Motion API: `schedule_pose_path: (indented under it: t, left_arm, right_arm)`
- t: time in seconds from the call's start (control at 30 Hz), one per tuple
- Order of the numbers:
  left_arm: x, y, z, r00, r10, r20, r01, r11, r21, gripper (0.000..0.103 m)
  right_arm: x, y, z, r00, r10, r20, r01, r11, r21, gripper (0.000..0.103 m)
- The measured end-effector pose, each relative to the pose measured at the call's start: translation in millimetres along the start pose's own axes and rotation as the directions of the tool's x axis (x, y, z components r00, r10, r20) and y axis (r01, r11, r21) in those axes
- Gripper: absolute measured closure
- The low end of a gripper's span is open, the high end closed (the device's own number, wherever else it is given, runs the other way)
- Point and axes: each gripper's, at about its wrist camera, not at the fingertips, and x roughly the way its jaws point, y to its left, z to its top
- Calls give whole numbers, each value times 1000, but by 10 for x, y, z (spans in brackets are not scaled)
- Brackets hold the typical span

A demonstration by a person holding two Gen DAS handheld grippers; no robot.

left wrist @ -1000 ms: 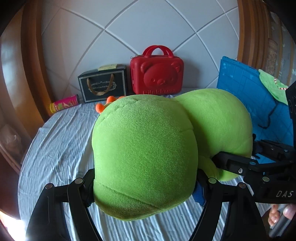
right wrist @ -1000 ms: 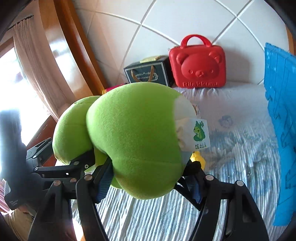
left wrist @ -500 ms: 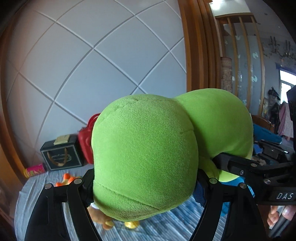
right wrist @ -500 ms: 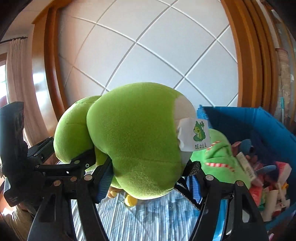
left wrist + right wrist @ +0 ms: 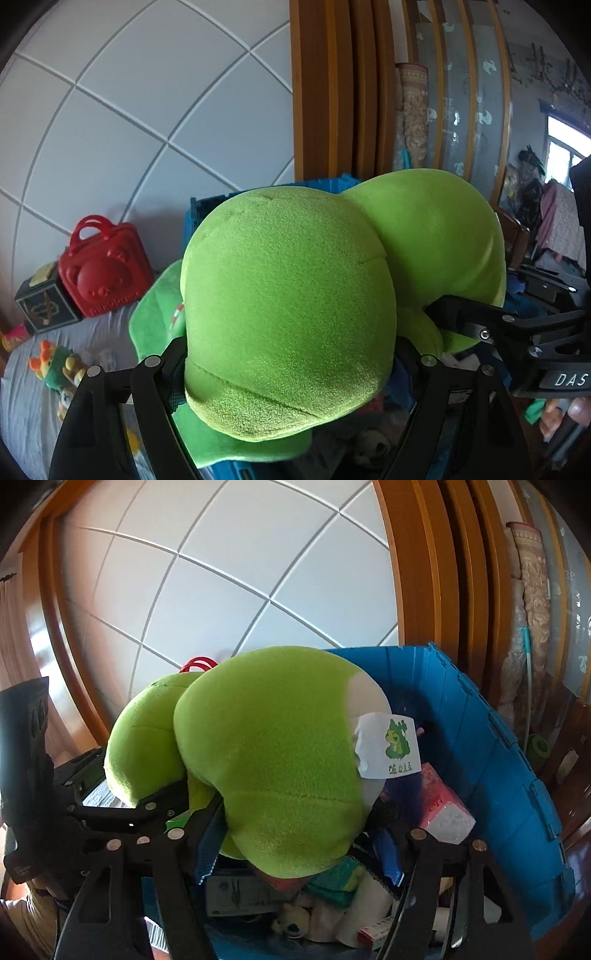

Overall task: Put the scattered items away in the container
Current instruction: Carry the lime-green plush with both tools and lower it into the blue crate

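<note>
I have the green plush (image 5: 288,314) over the blue container (image 5: 491,738), left tool (image 5: 291,365) opening around it, right tool (image 5: 291,834) clenched on it, so I'd loosen both together, low over the far pile

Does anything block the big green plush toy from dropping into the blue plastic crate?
No barrier shows. The green plush toy hangs over the open blue plastic crate, already crowded with items beneath it.
</note>
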Motion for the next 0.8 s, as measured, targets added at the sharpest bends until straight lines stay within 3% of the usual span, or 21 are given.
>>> schedule_pose_path:
  t: [0.07,0.17,0.4,0.63,0.8]
  left_arm:
    - [126,-170,-29,997,4,-78,-4,1000,-2,20]
    - [232,-331,-80,992,4,-128,-5,1000,-7,17]
    - [208,-633,-187,992,59,-109,-56,998,26,12]
    - [119,-611,-306,989,78,-124,-78,997,5,12]
    - [-16,-563,-410,989,72,-128,-70,997,15,12]
  right_arm:
    - [35,-167,-95,999,14,-42,-13,1000,4,34]
    - [31,-362,-183,997,32,-71,-30,999,21,34]
    - [-17,-568,-257,996,15,-92,-13,1000,28,29]
    - [-109,-623,-264,998,3,-66,-1,1000,23,15]
    - [-228,-495,-320,999,-23,-49,24,999,22,15]
